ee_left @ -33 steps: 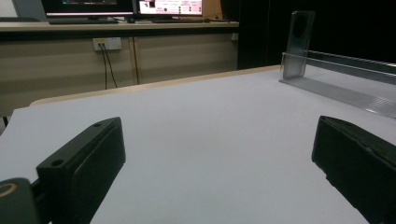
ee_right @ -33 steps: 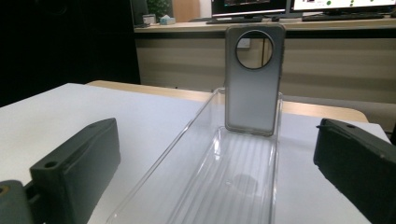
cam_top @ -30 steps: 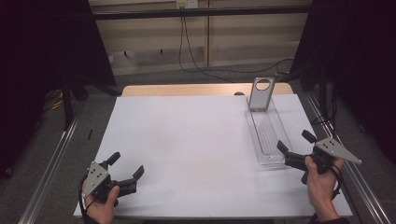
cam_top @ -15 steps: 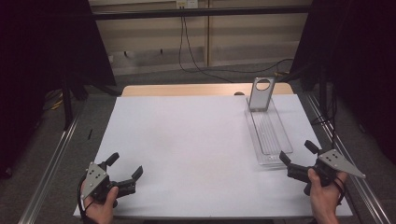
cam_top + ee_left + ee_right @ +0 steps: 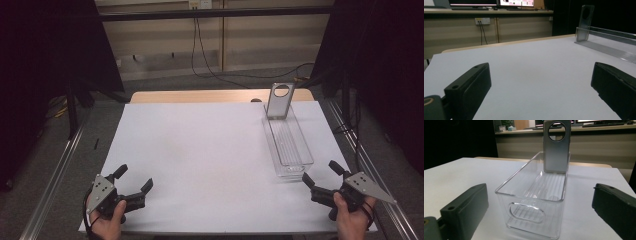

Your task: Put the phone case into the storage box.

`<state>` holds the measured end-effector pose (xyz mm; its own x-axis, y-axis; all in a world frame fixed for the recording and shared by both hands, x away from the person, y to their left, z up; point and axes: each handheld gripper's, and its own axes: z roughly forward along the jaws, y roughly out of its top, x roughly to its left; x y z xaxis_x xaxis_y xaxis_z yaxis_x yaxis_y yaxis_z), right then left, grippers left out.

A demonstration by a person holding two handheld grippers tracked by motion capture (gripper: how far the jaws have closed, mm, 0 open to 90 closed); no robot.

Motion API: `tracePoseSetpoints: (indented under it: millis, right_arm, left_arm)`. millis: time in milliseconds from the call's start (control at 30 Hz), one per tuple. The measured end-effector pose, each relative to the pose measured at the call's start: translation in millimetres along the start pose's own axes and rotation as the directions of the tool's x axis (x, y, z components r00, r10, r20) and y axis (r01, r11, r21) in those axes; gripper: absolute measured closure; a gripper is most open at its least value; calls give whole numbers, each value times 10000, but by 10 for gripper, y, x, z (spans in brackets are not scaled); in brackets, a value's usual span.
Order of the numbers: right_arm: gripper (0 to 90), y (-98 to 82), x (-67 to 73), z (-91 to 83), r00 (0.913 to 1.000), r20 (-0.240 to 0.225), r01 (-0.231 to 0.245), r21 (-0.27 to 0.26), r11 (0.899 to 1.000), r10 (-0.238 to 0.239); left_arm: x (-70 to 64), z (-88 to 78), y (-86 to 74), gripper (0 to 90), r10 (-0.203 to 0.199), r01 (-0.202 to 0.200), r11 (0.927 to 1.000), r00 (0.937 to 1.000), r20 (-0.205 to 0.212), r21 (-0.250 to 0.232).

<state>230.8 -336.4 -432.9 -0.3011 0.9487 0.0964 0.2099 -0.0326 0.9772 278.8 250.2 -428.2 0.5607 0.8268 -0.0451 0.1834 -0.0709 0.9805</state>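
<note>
From the high view we look down on a desk point(image 5: 210, 150) covered with a white sheet. Our left tongs point(image 5: 134, 181) sit near the front left corner, held in our left hand point(image 5: 107, 220), with their jaws spread apart and nothing between them. Our right tongs point(image 5: 322, 173) sit near the front right corner, held in our right hand point(image 5: 350, 217), jaws likewise spread and empty. Just beyond the right tongs lies a long clear plastic bin point(image 5: 287, 145), running away from us along the right side of the desk. At its far end a grey phone case point(image 5: 279, 100) stands upright, with a round hole near its top. The near end of the bin is close to the right tongs but not touching them.

In the left gripper view we see the two black jaws wide apart, low over the bare white sheet point(image 5: 529, 67). The clear bin point(image 5: 609, 42) shows far off at the right (its grey case point(image 5: 586, 22) upright at one end), well apart from these tongs.

In the right gripper view the jaws stand wide apart, and the clear bin point(image 5: 536, 195) lies straight ahead between them, its short end with an oval handle slot facing us. The grey case point(image 5: 556, 147) leans upright against the bin's far end. Neither jaw touches the bin.
</note>
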Motion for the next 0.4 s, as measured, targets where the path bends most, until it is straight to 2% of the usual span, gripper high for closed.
tracePoseSetpoints:
  millis: [67, 133, 233, 267, 333, 400]
  right_arm:
    - [1, -18, 13, -11, 9999, -9, 110, 8, 9999, -110]
    - [1, -31, 15, 4, 10000, -65, 55, 70, 10000, -54]
    - [0, -32, 32, 38, 9999, -112, 13, 88, 10000, -12]
    - [0, -28, 37, 43, 9999, -121, -50, 57, 10000, 51]
    - [1, -21, 47, 49, 9995, -197, -257, 34, 9997, 258]
    - [2, -12, 66, 63, 9997, -199, -131, 38, 9999, 132]
  left_arm:
    - [3, -3, -2, 26, 27, -27, 10000, 10000, 81, 33]
    - [6, 0, -11, 27, -147, 147, 9999, 9999, 83, 39]
    - [8, 20, -11, 26, -70, 68, 9999, 9999, 148, 150]
    - [9, 26, -14, 27, -259, 257, 9996, 9995, 169, 104]
    - [11, 44, -28, 27, -207, 202, 9994, 9996, 182, 272]
    - [14, 56, -24, 27, -60, 51, 9992, 9997, 225, 398]
